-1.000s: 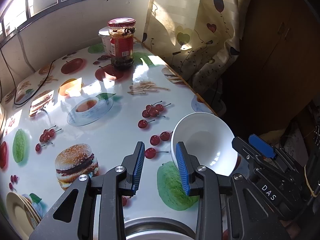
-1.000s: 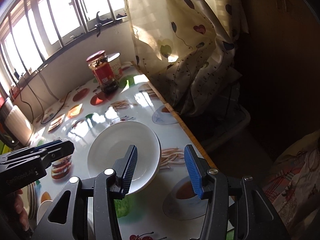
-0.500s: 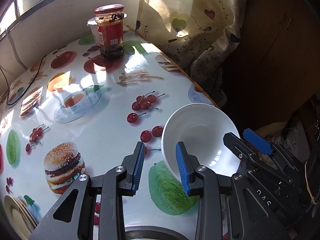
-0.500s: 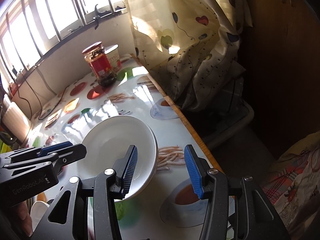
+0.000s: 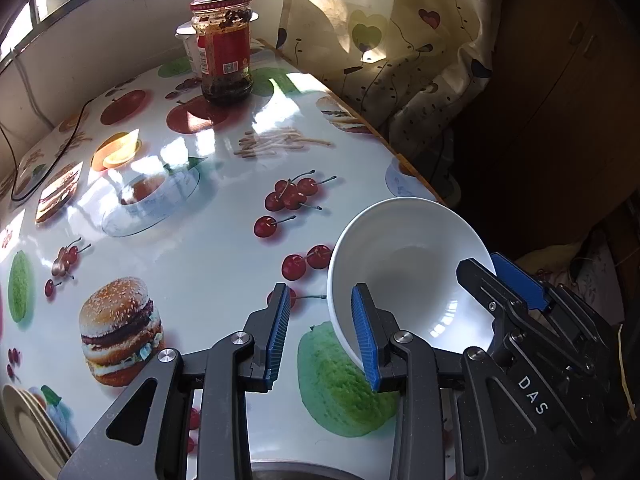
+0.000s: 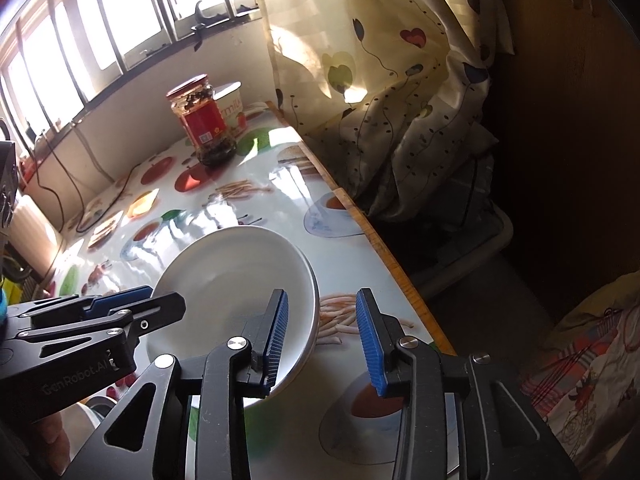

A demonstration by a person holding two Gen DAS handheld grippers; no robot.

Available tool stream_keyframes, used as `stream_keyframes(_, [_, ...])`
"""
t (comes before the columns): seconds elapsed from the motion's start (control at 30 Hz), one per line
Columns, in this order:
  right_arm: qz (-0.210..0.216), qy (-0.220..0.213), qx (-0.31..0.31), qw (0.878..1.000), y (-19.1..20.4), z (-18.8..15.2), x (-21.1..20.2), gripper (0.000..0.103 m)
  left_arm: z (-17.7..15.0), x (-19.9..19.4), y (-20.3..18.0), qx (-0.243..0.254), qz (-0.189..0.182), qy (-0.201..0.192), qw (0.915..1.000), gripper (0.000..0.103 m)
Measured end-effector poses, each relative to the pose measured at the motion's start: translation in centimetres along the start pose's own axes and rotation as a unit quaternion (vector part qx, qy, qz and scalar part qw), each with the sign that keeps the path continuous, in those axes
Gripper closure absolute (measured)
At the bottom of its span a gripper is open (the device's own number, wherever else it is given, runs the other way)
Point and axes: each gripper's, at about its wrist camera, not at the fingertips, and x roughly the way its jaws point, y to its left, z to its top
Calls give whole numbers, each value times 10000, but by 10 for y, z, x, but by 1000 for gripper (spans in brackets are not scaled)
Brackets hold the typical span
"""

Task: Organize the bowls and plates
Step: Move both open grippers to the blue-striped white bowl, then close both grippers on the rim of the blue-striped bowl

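Note:
A white bowl (image 5: 404,268) is tilted above the table's right side; it also shows in the right wrist view (image 6: 236,280). My left gripper (image 5: 322,336) is open, with its right finger inside the bowl and the rim between its jaws. My right gripper (image 6: 322,336) is open, with its left finger inside the bowl and the rim between its jaws. In the left wrist view the right gripper's fingers (image 5: 516,284) sit on the bowl's far rim. A stack of beige plates (image 5: 28,424) lies at the lower left. A metal rim (image 5: 320,470) shows under the left gripper.
The table (image 5: 200,240) has a glossy food-print cover. A red-lidded jar (image 5: 224,48) and a white tub (image 6: 230,98) stand at the far end. A black cable (image 5: 48,152) lies at the far left. A curtain (image 6: 380,80) hangs past the right edge (image 6: 384,248).
The bowl has tipped up more steeply and risen between the two grippers. Both grippers have moved a little toward the jar. Both stay open.

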Motion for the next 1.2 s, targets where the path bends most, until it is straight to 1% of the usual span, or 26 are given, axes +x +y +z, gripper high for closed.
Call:
stream_keyframes(0.07, [13, 8, -4, 10000, 0, 0, 0, 75, 0, 0, -1, 22, 6, -1, 10000, 76])
stream_keyframes(0.13, [42, 40, -32, 10000, 1, 0, 2, 84, 0, 0, -1, 24, 25, 6, 10000, 79])
stream_keyframes(0.33, [53, 50, -58, 10000, 3, 0, 3, 87, 0, 1, -3, 50, 20, -19, 10000, 84])
stream_keyframes(0.63, [68, 51, -72, 9999, 4, 0, 4, 88, 0, 2, -8, 138, 5, -38, 9999, 94])
stream_keyframes(0.77, [59, 44, -43, 10000, 4, 0, 4, 89, 0, 2, -7, 135, 8, -49, 9999, 94])
stream_keyframes(0.83, [87, 50, -80, 9999, 4, 0, 4, 91, 0, 2, -8, 143, 25, -50, 9999, 94])
stream_keyframes(1.2, [68, 50, -97, 9999, 7, 0, 5, 92, 0, 2, -7, 128, 8, -55, 9999, 94])
